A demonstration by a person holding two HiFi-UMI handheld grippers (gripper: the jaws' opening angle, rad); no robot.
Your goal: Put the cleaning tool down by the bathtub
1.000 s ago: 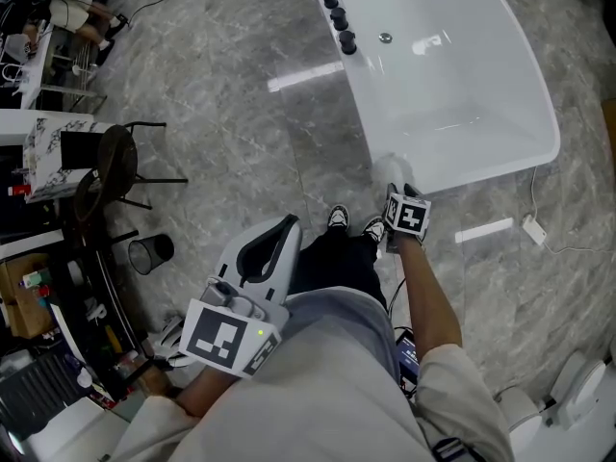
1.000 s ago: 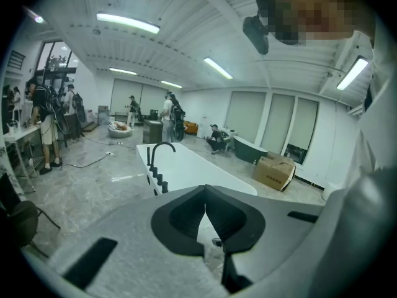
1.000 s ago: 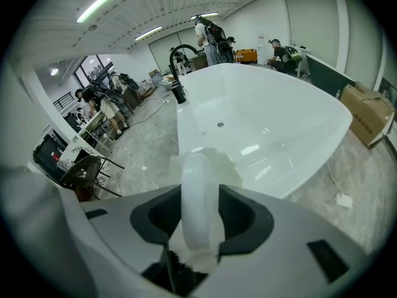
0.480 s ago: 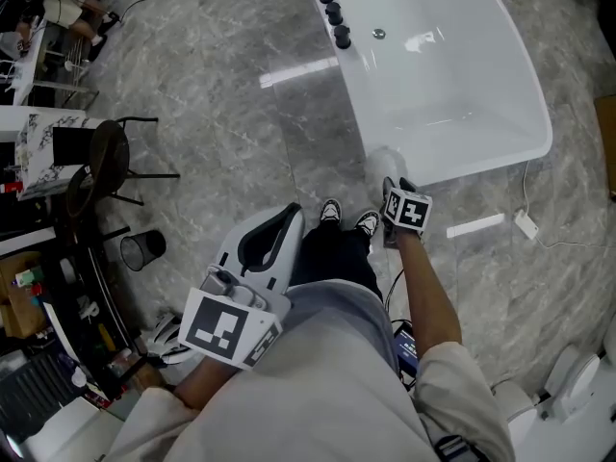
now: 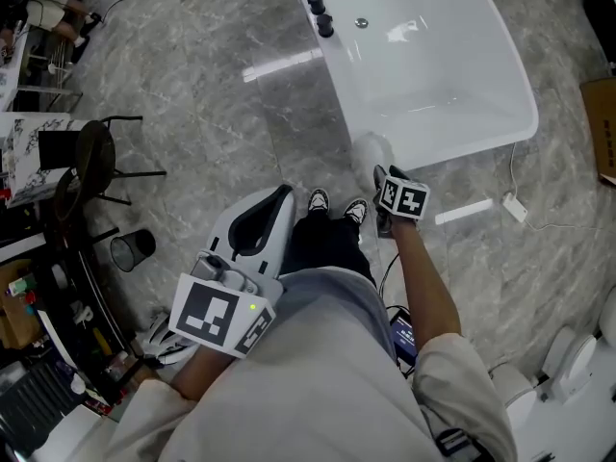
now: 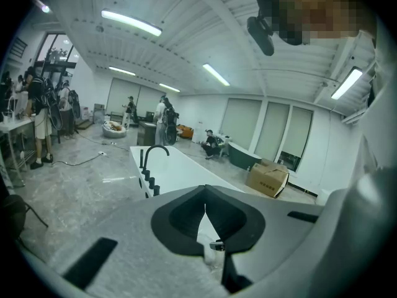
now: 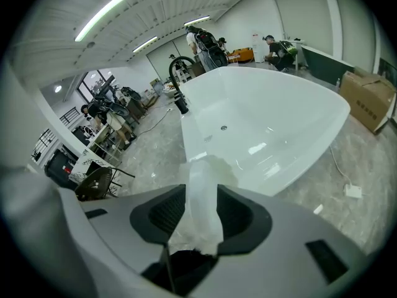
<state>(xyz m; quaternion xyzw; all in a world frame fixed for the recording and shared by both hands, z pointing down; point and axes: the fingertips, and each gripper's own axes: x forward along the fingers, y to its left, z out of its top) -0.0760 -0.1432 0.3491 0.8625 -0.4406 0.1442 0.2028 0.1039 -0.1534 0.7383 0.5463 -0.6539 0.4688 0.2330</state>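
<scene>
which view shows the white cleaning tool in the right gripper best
The right gripper view: the translucent white cleaning tool sits clamped between its jaws. Head view shows only its white end; left gripper view shows none.

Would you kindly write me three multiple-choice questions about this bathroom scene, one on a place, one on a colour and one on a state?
1. Where is the cleaning tool?
A) on the chair
B) between the right gripper's jaws
C) on the floor

2. What colour is the bathtub?
A) black
B) green
C) white

3. How do the left gripper's jaws stand?
A) shut, nothing between
B) wide apart
C) clamped on a cup

Answers: 1 B, the right gripper view shows the jaws closed on it; 2 C, its whole shell is white; 3 A, the left gripper view shows them meeting.
</scene>
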